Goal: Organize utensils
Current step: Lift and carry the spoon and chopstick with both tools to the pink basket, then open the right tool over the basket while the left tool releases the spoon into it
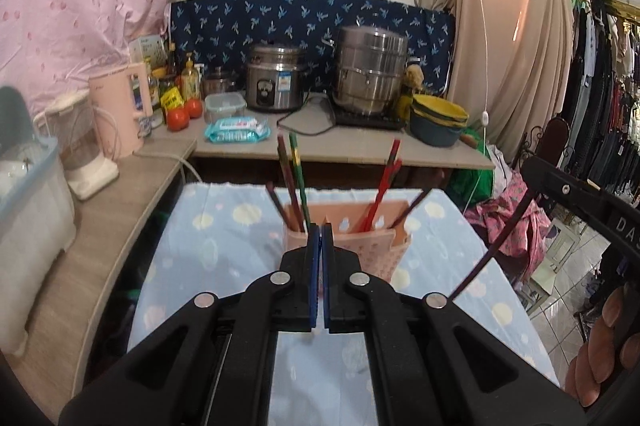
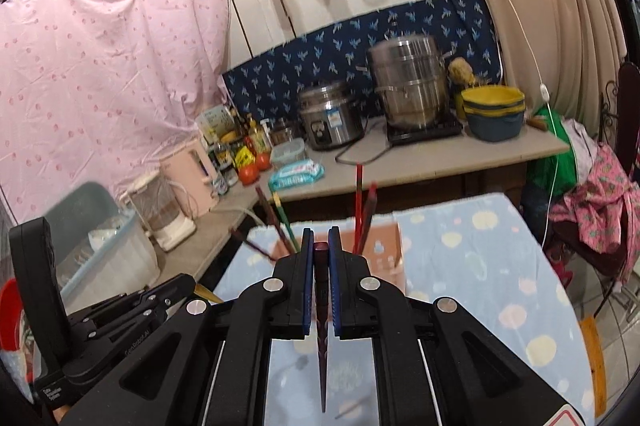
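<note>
On the table, holder (image 1: 362, 226) contains chopsticks (image 1: 294, 182).

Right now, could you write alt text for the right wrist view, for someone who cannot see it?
The right gripper is shut on a dark maroon chopstick, held above a table with a pale blue cloth. Just beyond stands a pink utensil holder with red and green chopsticks in it. Behind is a cluttered counter with a rice cooker and a steel pot.
</note>
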Motion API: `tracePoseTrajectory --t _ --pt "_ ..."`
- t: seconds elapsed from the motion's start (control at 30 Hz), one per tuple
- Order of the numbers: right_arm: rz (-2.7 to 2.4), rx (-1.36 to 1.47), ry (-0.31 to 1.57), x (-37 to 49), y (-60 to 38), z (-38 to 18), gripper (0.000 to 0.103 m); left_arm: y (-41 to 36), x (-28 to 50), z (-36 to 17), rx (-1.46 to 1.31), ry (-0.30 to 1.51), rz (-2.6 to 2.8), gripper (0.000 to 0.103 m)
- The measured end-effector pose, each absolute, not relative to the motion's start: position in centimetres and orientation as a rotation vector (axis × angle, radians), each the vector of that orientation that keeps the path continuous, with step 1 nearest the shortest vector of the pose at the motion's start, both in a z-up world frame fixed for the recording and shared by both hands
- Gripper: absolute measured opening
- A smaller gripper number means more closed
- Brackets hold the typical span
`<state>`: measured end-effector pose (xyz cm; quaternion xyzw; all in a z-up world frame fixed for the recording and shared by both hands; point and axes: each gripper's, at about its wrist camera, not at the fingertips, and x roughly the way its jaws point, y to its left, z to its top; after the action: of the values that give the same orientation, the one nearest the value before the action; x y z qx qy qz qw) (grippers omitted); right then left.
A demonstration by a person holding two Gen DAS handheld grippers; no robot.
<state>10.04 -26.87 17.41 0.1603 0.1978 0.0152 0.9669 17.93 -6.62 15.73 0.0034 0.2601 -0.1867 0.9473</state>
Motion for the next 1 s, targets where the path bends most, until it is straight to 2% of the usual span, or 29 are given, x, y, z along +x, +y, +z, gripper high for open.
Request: tracePoseTrajectory --t 0.33,0.5,1.0 --pt "-0.002 0.331 0.244 15.5 -28.5 23.6 0.007 -8.3 23.4 18.9 0.0 0.483 -0.362 0.001" --pt "-0.023 0.349 0.206 18.2 -29.5 24.6 0.007 -9.1 25.7 18.5 0.004 0.497 -0.36 0.001" --pt "-0.023 0.336 0.374 24.1 -29.3 18.3 0.007 -10.0 28.9 14.2 0.006 0.597 -0.348 0.001"
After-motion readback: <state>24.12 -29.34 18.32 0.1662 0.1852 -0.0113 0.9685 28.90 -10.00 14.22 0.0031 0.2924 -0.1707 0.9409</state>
